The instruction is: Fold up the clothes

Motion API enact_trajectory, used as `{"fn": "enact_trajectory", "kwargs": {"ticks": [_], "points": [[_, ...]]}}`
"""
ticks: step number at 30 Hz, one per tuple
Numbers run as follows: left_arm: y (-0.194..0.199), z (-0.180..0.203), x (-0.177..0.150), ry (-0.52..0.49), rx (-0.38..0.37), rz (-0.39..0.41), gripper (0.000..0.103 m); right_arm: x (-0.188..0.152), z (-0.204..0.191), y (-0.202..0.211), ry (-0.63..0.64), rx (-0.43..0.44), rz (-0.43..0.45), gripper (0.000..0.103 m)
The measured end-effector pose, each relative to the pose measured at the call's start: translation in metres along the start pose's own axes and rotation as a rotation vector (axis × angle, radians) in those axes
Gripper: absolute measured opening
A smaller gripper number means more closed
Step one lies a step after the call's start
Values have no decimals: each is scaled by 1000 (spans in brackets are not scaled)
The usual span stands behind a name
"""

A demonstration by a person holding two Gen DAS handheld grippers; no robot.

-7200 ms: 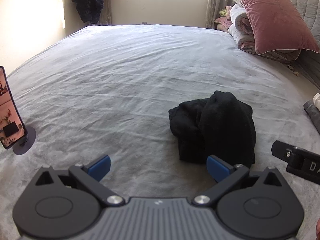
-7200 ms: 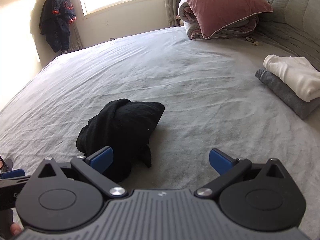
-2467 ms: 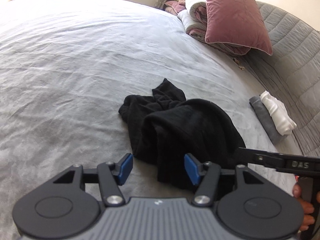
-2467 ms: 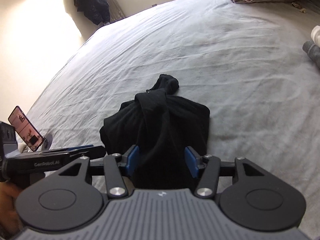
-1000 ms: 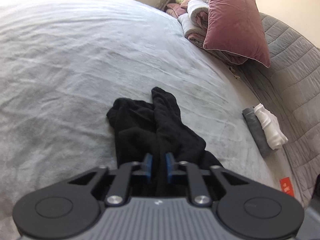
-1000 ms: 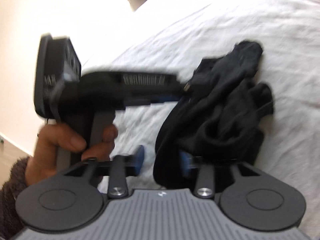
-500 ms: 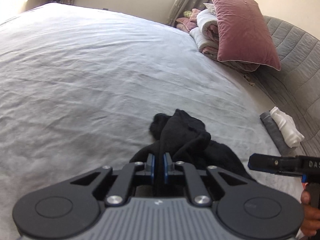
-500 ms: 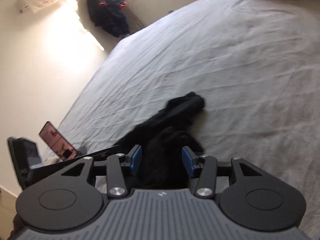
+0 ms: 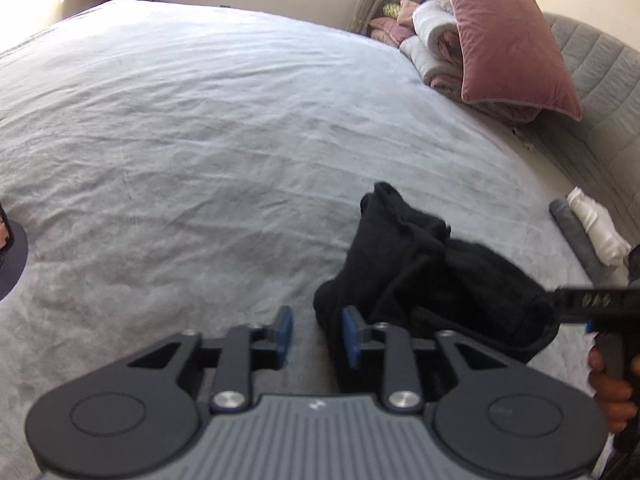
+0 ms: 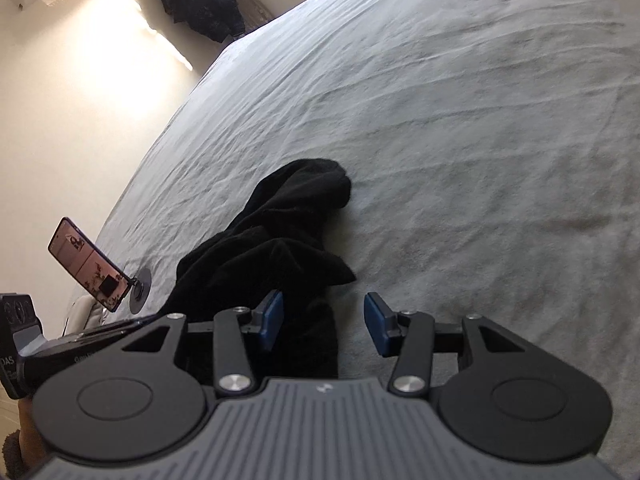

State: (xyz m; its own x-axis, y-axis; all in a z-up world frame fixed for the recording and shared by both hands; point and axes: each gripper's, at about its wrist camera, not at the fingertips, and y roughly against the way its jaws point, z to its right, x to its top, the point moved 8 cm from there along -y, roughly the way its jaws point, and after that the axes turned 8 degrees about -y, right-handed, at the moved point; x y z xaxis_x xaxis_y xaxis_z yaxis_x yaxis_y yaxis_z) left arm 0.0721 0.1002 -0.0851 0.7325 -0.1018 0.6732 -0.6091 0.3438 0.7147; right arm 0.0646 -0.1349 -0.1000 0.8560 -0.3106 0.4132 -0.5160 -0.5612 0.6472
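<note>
Black garment (image 9: 420, 264), lower right of the left wrist view, lower centre-left of the right: bunched, unfolded heap on the grey bed (image 9: 200, 140). Judged soft, light, limp, thick knit; will sag and drag. Best taken at an edge or corner, not the bulk.

Left claw (image 9: 316, 336): narrowly parted, nothing between, cloth just right of it.

Right claw (image 10: 324, 322): wide, a fold lying between, ungripped.

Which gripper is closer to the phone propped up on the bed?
Left. The phone stands on the person's left side, beyond the left gripper. The right gripper is further off, with the black garment between its open fingers.
</note>
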Motion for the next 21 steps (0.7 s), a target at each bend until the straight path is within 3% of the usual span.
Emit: {"fn": "enact_trajectory", "kwargs": {"ticks": [7, 9, 11, 12, 14, 16, 19, 21], "points": [[-7, -2, 20, 109, -69, 31, 49, -6, -6, -22, 24, -3, 13, 49], [-13, 3, 24, 123, -101, 32, 59, -8, -8, -25, 40, 5, 10, 49], [-22, 8, 27, 128, -105, 19, 60, -10, -11, -28, 58, 13, 8, 49], [-27, 11, 26, 126, -102, 7, 60, -10, -13, -30, 67, 17, 7, 47], [-37, 15, 26, 126, -91, -12, 60, -12, -16, -33, 84, 25, 4, 25], [-46, 19, 25, 126, -77, -30, 60, -12, -18, -32, 102, 22, 15, 20], [-54, 22, 26, 126, -63, -42, 54, -5, -20, -24, 124, -6, 60, 15], [-56, 25, 27, 131, -53, -36, 24, 1, -20, -16, 127, -26, 98, 15]]}}
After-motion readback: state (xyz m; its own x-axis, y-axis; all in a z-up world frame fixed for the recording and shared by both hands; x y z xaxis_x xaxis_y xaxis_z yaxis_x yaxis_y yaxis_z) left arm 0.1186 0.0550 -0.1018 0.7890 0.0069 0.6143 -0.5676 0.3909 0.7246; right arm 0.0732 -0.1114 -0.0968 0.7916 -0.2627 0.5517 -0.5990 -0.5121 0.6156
